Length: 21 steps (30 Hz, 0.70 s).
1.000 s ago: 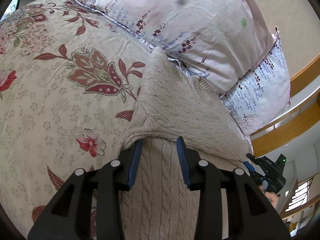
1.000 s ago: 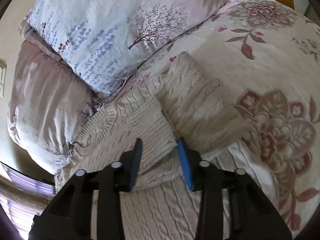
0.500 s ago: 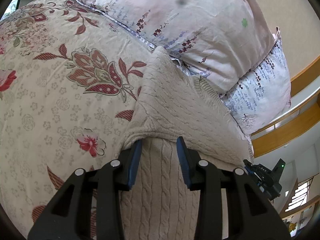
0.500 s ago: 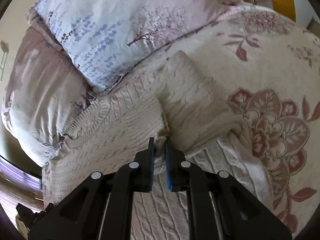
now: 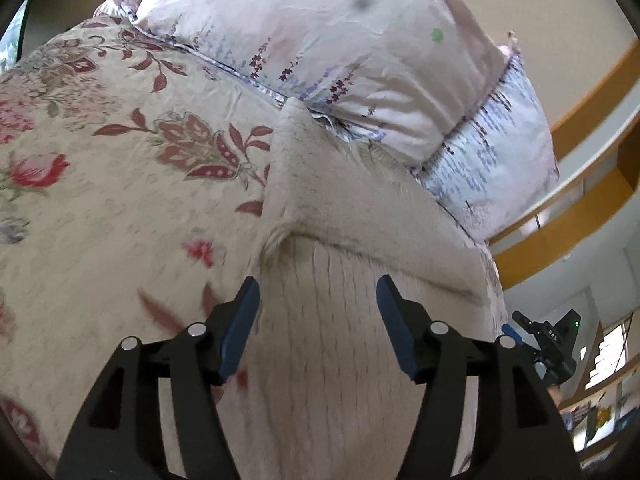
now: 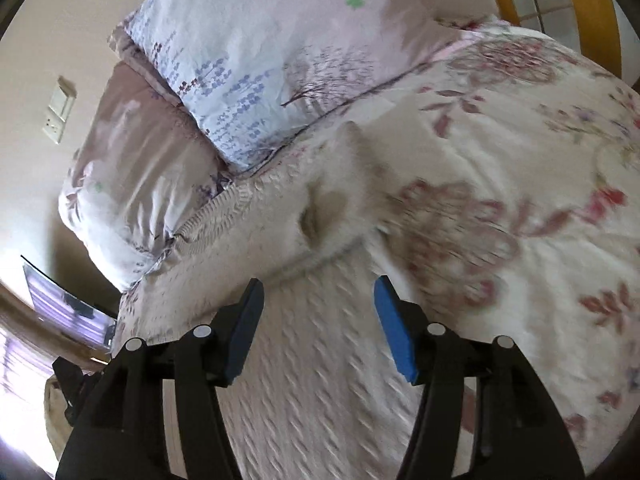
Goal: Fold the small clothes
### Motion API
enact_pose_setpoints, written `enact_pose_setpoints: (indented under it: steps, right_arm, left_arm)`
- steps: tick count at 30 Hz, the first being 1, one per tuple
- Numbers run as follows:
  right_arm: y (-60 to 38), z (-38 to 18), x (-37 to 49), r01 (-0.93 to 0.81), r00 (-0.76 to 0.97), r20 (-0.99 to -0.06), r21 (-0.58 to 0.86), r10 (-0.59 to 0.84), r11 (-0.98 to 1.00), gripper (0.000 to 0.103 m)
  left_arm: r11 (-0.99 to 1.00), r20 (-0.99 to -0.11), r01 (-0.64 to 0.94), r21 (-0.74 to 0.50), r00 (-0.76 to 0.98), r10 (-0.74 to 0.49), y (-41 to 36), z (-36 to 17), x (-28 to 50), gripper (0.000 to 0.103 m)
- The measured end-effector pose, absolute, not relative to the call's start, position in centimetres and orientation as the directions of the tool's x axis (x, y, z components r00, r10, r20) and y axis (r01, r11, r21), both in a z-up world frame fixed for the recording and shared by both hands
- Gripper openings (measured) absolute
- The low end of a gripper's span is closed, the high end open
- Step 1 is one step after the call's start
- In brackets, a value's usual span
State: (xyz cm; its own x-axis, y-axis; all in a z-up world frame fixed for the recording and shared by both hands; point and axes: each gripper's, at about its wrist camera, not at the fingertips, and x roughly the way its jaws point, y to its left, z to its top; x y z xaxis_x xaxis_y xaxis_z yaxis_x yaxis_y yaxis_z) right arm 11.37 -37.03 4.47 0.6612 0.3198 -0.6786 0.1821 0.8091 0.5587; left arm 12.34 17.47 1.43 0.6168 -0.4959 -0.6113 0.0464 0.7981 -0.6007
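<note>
You're working on a bed: a floral bedspread [image 5: 100, 200] runs up to two pillows [image 5: 360, 60] stacked against the wall. The cream cable-knit sweater [image 5: 340, 340] lies on that bedspread with its far end against the pillows, and a folded-over flap crosses it, its crease lying across your line of sight.

Your left gripper [image 5: 318, 320] hangs over the knit body with the flap's edge just ahead of it. Its blue fingers [image 5: 240, 328] are spreading apart, with knit below the gap but nothing pinched. Your right gripper [image 6: 318, 326] is likewise opening over the sweater and gripping nothing.

The sweater's long axis runs away from you toward the pillows, and both grippers sit at its near end, left toward the left edge, right toward the right. Neither looks clearly closer to the crease, though motion blur in the right view makes that hard to judge.

The left view shows the flap's left corner, puckered at the sweater's left edge, and your other gripper at far right. The right view alone shows the ribbed band [image 6: 216, 208] beside the pillows and the wall socket [image 6: 58, 114].
</note>
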Motion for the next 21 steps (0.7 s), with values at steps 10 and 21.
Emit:
enact_pose_setpoints:
  steps: [10,21]
  right_arm:
    - [-38.7,1.5,5.1,0.200,0.587,-0.701,0.610,0.405,0.767,0.043]
    - [-36.0,-0.5,0.4,0.058,0.482,-0.606,0.742,0.633,0.667,0.026]
  left_arm:
    - [0.762,-0.591,0.093,-0.641,0.573,-0.568,17.8,0.1,6.7,0.059]
    - [0.635,-0.493,0.184,-0.750,0.484,-0.723,16.9,-1.4,1.8,0.035]
